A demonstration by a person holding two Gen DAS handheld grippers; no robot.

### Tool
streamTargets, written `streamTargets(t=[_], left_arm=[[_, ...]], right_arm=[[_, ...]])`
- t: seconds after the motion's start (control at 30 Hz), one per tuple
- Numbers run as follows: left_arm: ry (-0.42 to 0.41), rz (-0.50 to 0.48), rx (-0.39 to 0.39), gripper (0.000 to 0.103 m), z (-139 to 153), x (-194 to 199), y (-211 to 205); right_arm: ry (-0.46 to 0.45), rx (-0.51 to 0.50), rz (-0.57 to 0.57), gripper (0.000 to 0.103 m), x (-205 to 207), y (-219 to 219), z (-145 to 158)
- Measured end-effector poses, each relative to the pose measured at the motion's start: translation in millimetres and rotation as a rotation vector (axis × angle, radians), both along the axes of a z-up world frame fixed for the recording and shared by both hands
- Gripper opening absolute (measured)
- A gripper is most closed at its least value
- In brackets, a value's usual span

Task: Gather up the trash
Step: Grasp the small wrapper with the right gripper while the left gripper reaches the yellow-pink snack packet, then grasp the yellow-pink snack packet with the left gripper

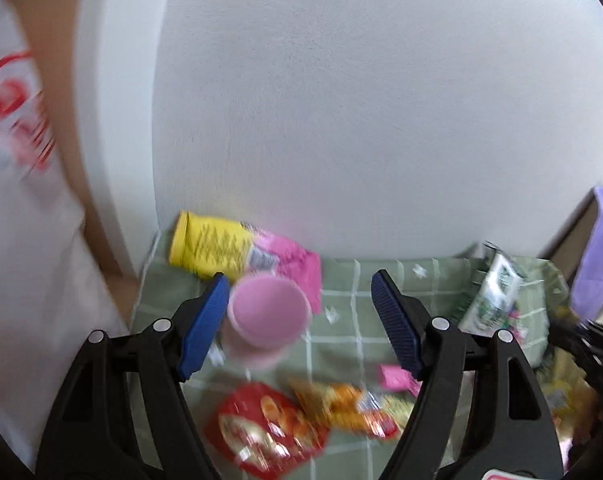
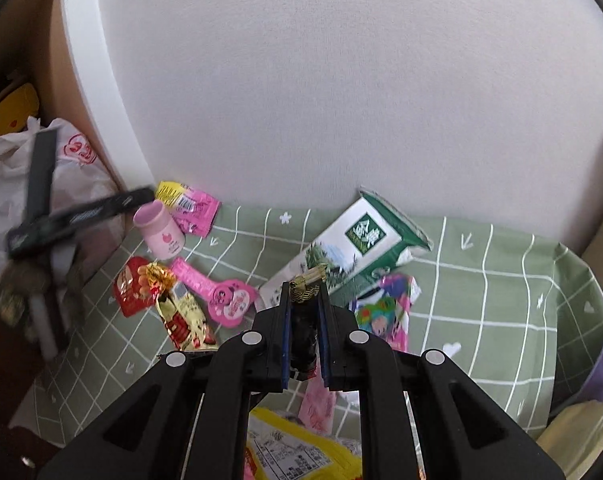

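Note:
Trash lies scattered on a green checked cloth [image 2: 501,280]. My right gripper [image 2: 304,292] is shut on a dark wrapper [image 2: 305,328] with a gold end, lifted above the cloth. My left gripper [image 1: 301,280] is open with nothing between its blue pads [image 1: 205,328]. It hovers over a pink bottle [image 1: 265,316], which stands just inside its left finger. A yellow and pink wrapper [image 1: 221,246] lies behind the bottle by the wall. A white plastic bag [image 1: 17,160] with red print hangs at the left.
A red wrapper [image 2: 131,284], a pink spoon-shaped packet [image 2: 221,296], a green and white packet [image 2: 361,240], a colourful wrapper [image 2: 385,304] and a yellow packet [image 2: 293,452] lie on the cloth. A white wall [image 2: 341,80] closes the back. Purple fabric [image 1: 597,248] sits at the right.

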State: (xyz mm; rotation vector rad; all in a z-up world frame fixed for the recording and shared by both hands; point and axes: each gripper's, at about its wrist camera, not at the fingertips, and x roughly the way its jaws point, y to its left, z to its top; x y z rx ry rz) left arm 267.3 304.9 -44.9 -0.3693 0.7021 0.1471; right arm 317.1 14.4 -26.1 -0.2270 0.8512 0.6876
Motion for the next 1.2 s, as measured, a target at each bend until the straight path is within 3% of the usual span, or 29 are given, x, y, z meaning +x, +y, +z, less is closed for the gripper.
streamTargets(t=[0.13,0.3,0.47,0.6,0.7,0.8,0.87,0.9,1.0,1.17,1.2], left_arm=[[0.108,0.04,0.004,0.07,-11,31,13],[0.148,0.07,-0.02,0.07,-17,39,20],[0.171,-0.007,-0.126,0.07,-25,38,14],[0.145,-0.084,-0.284,0.07,-27,22,15],[0.126,-0.14,-0.281,0.07,-22,13,7],[0.107,-0.011,-0.169,0.07,-16,11,20],[0.118,0.066,-0.15,0.07,-17,16,27],[0.12,0.08,-0.164,0.064,-20,16,32],[0.166,0.11,-0.134,0.063,-28,30,32],[0.224,0.223,-0.226,0.062,-47,48,44],[0.23,0.238,-0.238,0.058,-49,50,47]], right_arm=[[0.021,-0.004,-0.002,0.012,-7,-6,-6],[0.05,0.011,-0.013,0.012,-11,-14,-15],[0.068,0.036,-0.022,0.012,-11,-18,-21],[0.075,0.05,-0.026,0.012,-10,-19,-20],[0.072,0.047,-0.021,0.012,-11,-18,-20],[0.069,0.05,-0.024,0.012,-11,-18,-20],[0.067,0.048,-0.024,0.012,-12,-18,-19],[0.064,0.044,-0.023,0.012,-13,-18,-19],[0.058,0.029,-0.024,0.012,-17,-19,-20],[0.049,0.018,-0.041,0.012,-19,-26,-18],[0.048,0.018,-0.046,0.012,-19,-27,-18]])
